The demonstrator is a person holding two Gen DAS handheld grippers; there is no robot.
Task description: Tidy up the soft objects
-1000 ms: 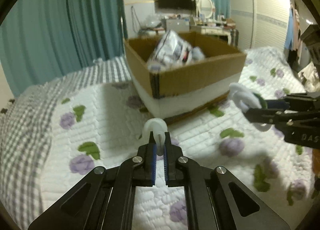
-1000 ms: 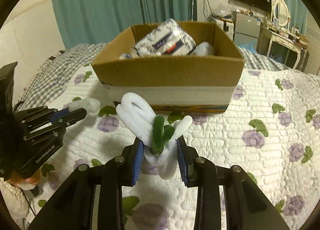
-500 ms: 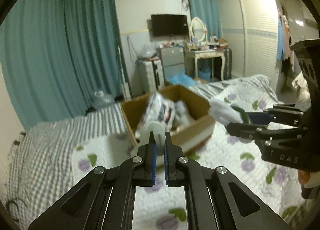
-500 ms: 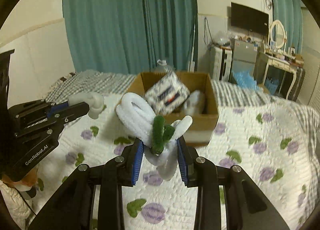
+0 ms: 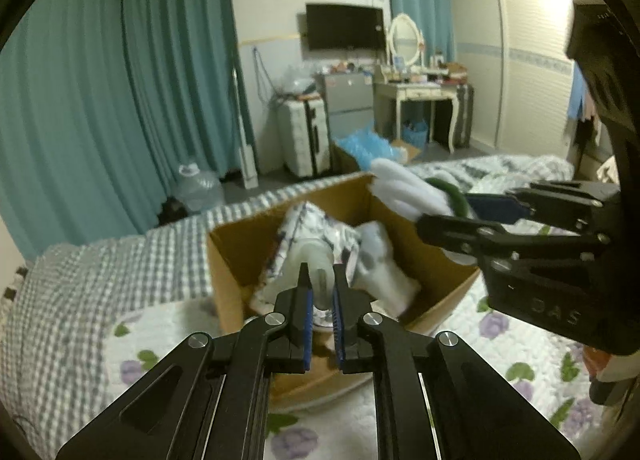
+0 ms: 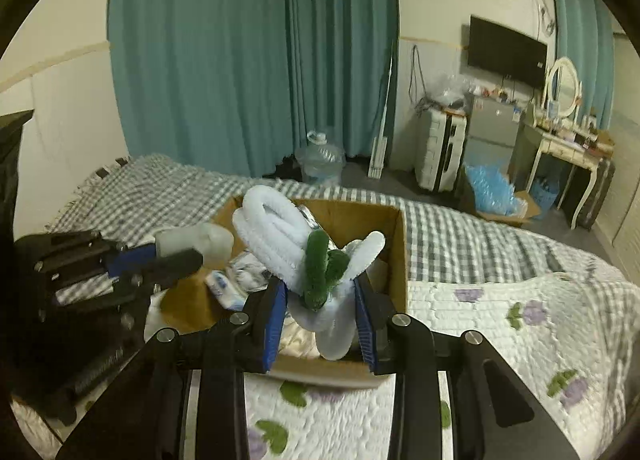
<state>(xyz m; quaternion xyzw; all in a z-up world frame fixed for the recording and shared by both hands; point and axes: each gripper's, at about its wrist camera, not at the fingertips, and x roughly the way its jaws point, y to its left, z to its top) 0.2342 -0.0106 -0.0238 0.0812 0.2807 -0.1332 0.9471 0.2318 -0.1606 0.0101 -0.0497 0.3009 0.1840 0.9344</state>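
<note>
An open cardboard box (image 5: 236, 256) stands on the bed and holds a patterned packet (image 5: 316, 224) and white soft items. My left gripper (image 5: 320, 280) is shut on a small white soft piece (image 5: 320, 264) above the box's near edge. My right gripper (image 6: 320, 300) is shut on a white and green pipe-cleaner flower (image 6: 304, 256), held over the box (image 6: 396, 252). The flower also shows in the left wrist view (image 5: 412, 188). The left gripper (image 6: 176, 256) with its white piece (image 6: 200, 240) appears at the box's left in the right wrist view.
The bed has a floral quilt (image 6: 520, 340) and a grey checked blanket (image 5: 120, 272). Beyond it are teal curtains (image 5: 120, 100), a water jug (image 6: 320, 160), a suitcase (image 5: 304, 140) and a dressing table (image 5: 416, 96).
Both grippers have risen and moved forward with their items, from beside the box front to above the open box. Neither has opened.
</note>
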